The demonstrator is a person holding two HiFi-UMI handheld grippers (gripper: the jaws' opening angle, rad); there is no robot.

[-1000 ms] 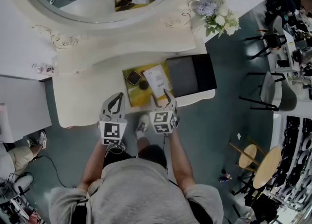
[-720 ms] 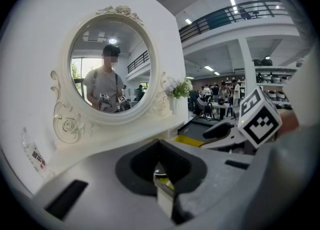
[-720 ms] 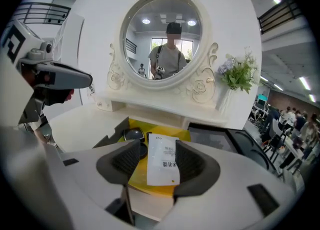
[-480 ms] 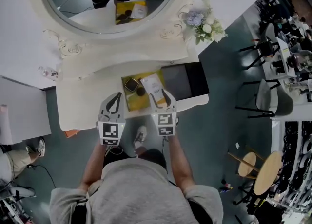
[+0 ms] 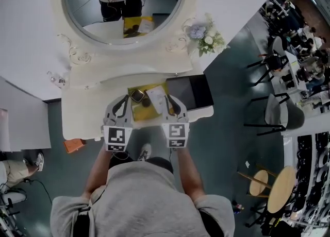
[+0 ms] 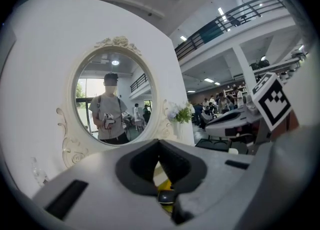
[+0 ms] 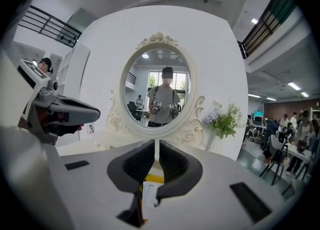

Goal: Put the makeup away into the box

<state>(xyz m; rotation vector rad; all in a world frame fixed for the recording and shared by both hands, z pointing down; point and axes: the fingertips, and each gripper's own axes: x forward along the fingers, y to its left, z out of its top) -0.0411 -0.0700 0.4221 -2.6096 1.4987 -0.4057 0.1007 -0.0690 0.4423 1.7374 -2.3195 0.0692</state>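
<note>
Right gripper [image 5: 170, 99] has just clenched on nothing. Left gripper [image 5: 124, 100] is likewise clenched and empty. Makeup compact [image 5: 137, 96] lies on the bench [image 5: 82, 112], beside what appears to be the box [image 5: 188, 91]. Stowing has not begun.

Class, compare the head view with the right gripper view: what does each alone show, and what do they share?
Only the head view shows the black rectangular box and the small orange object. Only the right gripper view shows the black balcony railing. Both show the oval white-framed mirror, the bunch of pale flowers and the yellow rectangular tray.
</note>
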